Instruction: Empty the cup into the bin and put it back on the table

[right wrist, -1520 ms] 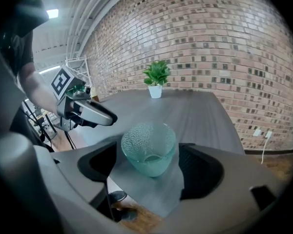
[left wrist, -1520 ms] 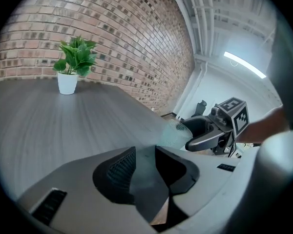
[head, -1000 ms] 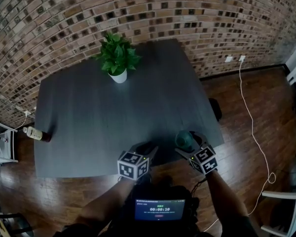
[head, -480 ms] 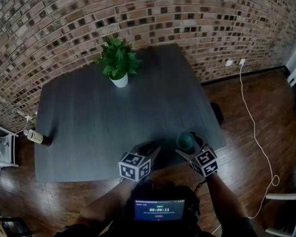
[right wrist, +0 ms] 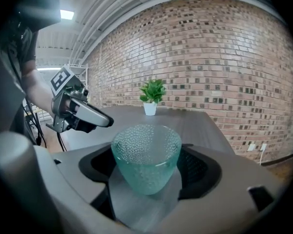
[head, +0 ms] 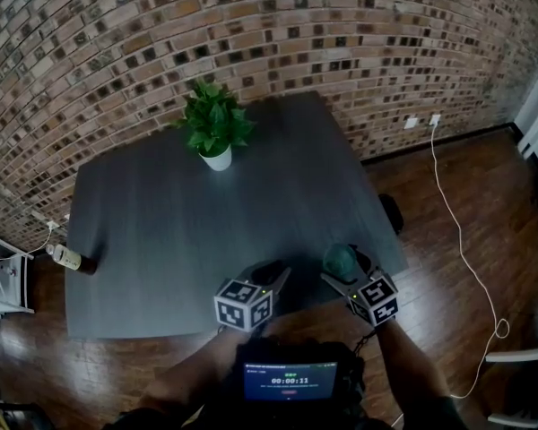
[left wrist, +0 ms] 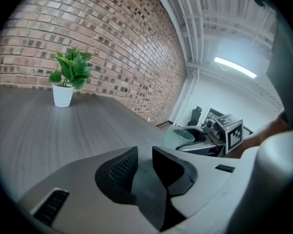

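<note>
A green dimpled glass cup stands upright between the jaws of my right gripper at the near right corner of the dark table. In the right gripper view the cup fills the gap of the right gripper, both pads against its sides, and I see nothing inside it. My left gripper hovers over the near table edge just left of the cup. Its jaws are closing, a narrow gap is left, and nothing is between them. From there the cup shows to the right.
A potted plant stands at the table's far side. A bottle sits at the left edge. A dark object lies on the wooden floor by the table's right edge, and a white cable runs past it. A white rack stands left.
Both grippers stay at the near table edge, and the cup remains in the right one. The head view has shifted slightly, so the table sits a bit lower in the frame.
</note>
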